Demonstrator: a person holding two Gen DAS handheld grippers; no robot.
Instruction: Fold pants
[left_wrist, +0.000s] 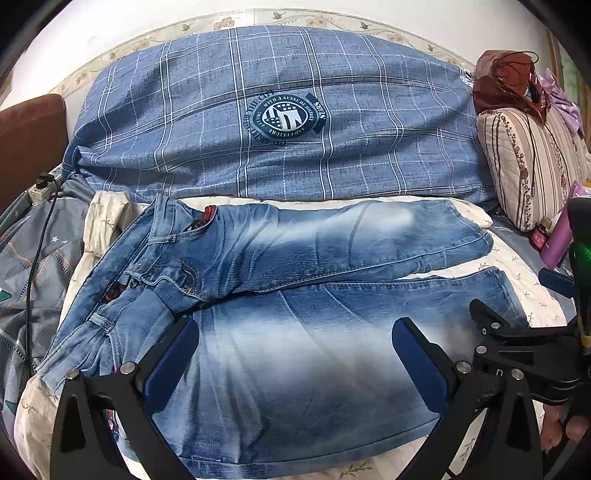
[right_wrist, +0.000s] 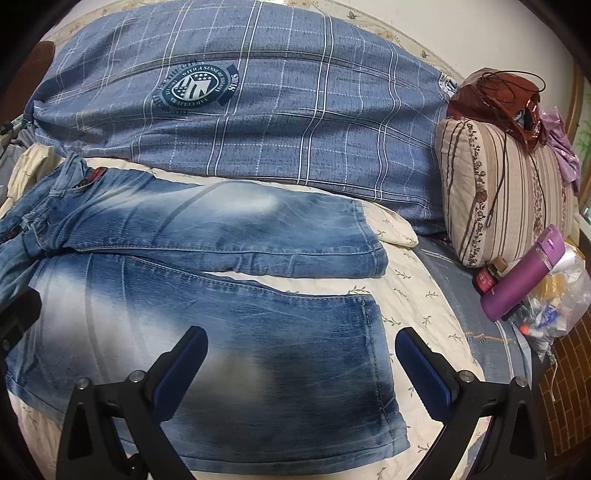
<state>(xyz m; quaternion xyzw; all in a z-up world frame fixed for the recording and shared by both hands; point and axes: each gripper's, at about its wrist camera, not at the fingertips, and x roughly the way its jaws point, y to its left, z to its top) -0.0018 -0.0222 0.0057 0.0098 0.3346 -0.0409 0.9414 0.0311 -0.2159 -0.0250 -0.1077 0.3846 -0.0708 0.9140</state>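
Denim jeans (left_wrist: 295, 354) run under both views' lower edges.

Black hand-held gripper (left_wrist: 295, 363), blue pads (left_wrist: 171, 363)

The jeans (left_wrist: 295, 280) are lying spread flat on a quilt (right_wrist: 413, 295) on the bed, waistband to the left, both legs running rightward side by side. Behind them a folded duvet (left_wrist: 280, 110) is lying along the wall. To its right a pillow (right_wrist: 506, 192) is standing, with a bottle (right_wrist: 524, 273) lying before it.
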